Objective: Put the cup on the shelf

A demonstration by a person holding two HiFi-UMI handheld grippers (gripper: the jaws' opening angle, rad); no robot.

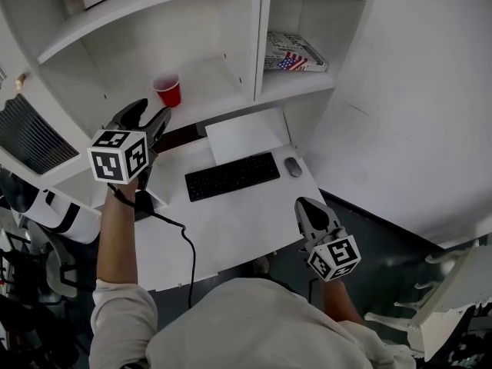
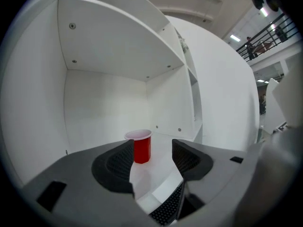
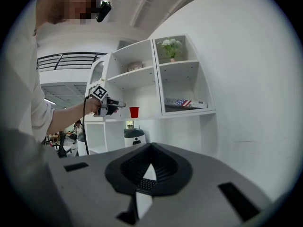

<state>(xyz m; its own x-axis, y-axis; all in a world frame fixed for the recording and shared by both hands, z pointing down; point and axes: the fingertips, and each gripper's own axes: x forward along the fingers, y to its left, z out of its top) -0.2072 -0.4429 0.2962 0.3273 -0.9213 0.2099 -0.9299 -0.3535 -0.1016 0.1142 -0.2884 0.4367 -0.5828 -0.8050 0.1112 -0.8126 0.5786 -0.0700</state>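
A red cup [image 1: 167, 91] stands upright on the white shelf [image 1: 211, 79], in the left compartment above the desk. In the left gripper view the cup [image 2: 141, 147] sits a short way beyond the jaws, apart from both pads. My left gripper [image 1: 150, 115] hovers just in front of the shelf edge, open, with nothing between its fingers [image 2: 116, 163]. My right gripper [image 1: 310, 210] hangs low over the desk's front right corner, shut and empty. From the right gripper view the cup [image 3: 134, 111] and the left gripper [image 3: 118, 105] show far off.
A black keyboard [image 1: 232, 176], a mouse [image 1: 293, 167] and a white sheet [image 1: 246, 135] lie on the desk. A flag-printed book [image 1: 294, 54] rests in the right compartment. A black cable [image 1: 187, 244] trails from the left gripper across the desk. A vertical divider [image 1: 260, 37] separates the compartments.
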